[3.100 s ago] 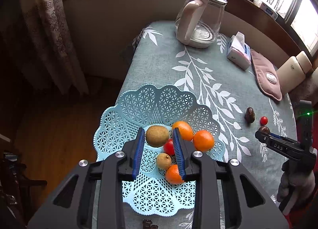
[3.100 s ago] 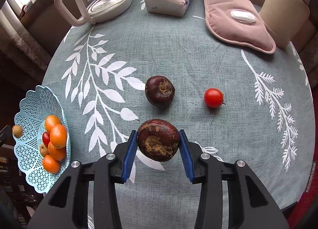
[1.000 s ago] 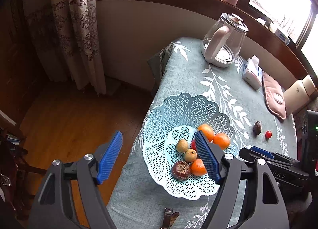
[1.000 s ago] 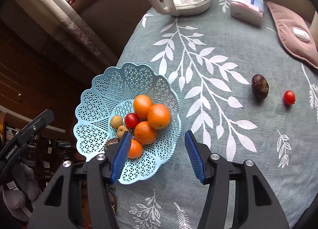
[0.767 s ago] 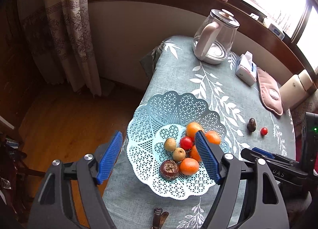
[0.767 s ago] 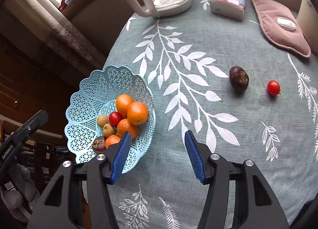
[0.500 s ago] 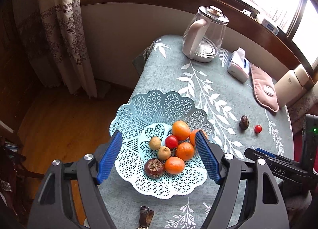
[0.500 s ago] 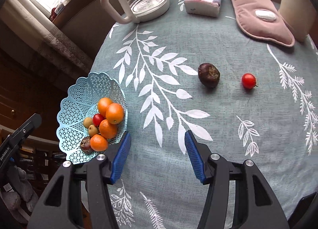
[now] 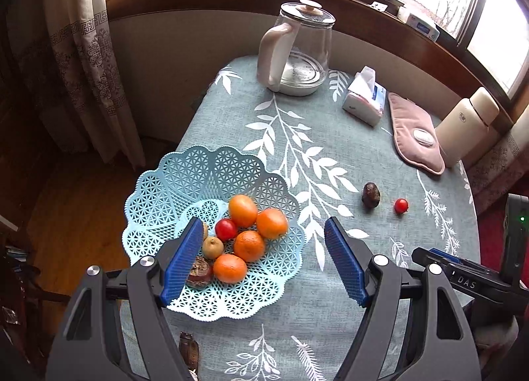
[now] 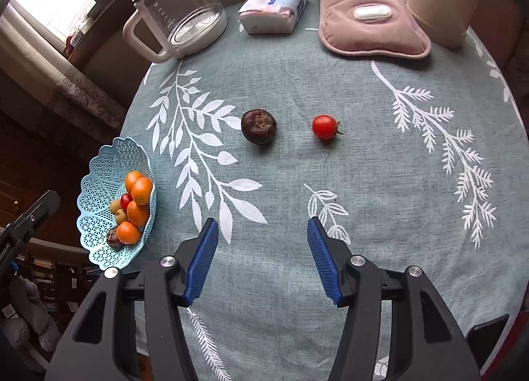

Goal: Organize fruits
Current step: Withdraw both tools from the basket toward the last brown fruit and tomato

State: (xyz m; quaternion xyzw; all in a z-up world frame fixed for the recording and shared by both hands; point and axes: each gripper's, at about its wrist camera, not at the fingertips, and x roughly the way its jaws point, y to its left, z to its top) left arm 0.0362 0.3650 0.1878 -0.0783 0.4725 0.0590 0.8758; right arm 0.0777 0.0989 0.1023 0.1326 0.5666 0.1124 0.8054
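Ahead of the right gripper (image 10: 261, 258), out on the leaf-print tablecloth (image 10: 380, 182), lie the two fruits not yet gathered: a dark purple-brown fruit (image 10: 259, 126) and, just to its right, a cherry tomato (image 10: 324, 127). The jaws stand spread wide and hold nothing, and the dark fruit sits almost straight along their centre line, well forward of the tips; the tomato lies slightly right of that line. Both are roundish, so no long axis matters. The left gripper (image 9: 264, 258) also gapes empty, over the blue lattice basket (image 9: 185, 176), far from both loose fruits, so the right hand looks the better placed. The left view alone shows the basket's fill plainly: four oranges (image 9: 243, 210), a red tomato, small brownish fruits and a dark one. The right view sees that basket only edge-on at far left.
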